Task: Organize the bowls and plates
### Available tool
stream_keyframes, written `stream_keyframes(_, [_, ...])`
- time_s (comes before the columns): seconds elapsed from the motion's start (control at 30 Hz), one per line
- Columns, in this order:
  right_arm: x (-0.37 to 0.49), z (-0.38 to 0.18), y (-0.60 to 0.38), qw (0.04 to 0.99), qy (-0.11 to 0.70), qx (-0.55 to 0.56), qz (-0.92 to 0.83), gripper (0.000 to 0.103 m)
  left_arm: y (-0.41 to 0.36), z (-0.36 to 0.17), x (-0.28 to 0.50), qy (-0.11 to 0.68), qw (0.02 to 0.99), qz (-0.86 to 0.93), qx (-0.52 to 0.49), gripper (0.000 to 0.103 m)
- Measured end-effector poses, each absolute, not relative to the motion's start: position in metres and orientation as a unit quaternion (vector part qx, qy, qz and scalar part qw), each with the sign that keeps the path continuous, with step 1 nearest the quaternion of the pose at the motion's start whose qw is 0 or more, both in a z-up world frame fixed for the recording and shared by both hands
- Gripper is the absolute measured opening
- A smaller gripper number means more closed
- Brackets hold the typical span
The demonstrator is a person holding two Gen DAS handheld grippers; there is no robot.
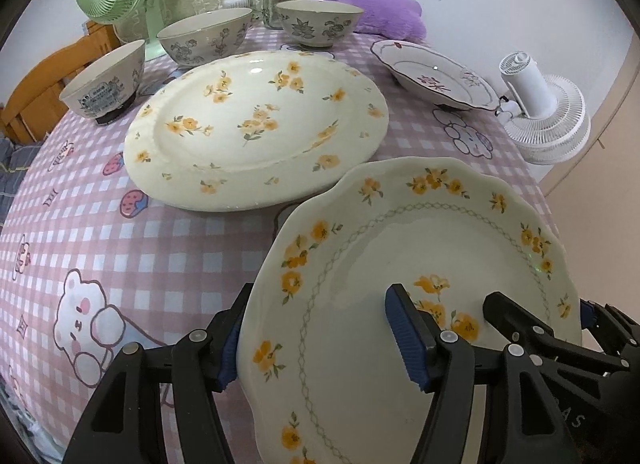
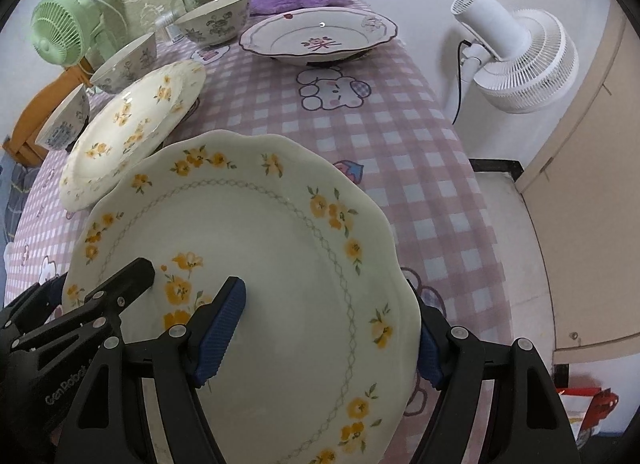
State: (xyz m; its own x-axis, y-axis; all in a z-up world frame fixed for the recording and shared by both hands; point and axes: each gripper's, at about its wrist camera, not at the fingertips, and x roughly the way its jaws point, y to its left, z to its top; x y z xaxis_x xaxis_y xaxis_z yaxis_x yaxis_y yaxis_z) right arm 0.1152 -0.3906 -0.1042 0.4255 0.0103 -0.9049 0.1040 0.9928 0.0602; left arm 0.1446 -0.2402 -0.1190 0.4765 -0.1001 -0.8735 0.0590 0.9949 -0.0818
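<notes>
- My left gripper [image 1: 320, 338] and right gripper [image 2: 332, 334] each clamp the scalloped plate [image 1: 400, 264] by its rim, one finger above, one beneath.
- It hangs low in both frames, above the checked table [image 1: 120, 244].
- Upper left: large flowered plate [image 1: 256, 127] and bowls [image 1: 104, 79].

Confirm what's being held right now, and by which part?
The scalloped plate, held by both grippers at opposite rims: left gripper on its left edge, right gripper on its right edge.

2 close wrist views look steeply down, sharing the scalloped plate [image 1: 420, 264].
</notes>
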Motion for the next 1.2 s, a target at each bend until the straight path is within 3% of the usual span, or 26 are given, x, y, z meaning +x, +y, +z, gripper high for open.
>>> stream_keyframes(0.17, [0.119,-0.100,-0.391,0.842,0.537,0.052,-0.028,0.078,-0.238,-0.111,0.146,0.507,0.860,-0.050,-0.018,0.068])
stream_keyframes(0.4, [0.124,-0.074,-0.387,0.849,0.523,0.054,-0.049,0.079,-0.226,-0.088,0.147,0.497,0.865,-0.060,-0.011,0.082])
stream_keyframes(1.2, [0.130,-0.021,-0.275,0.876,0.466,0.085,-0.089,0.079,-0.116,-0.041,0.178,0.467,0.877,-0.113,0.020,0.085])
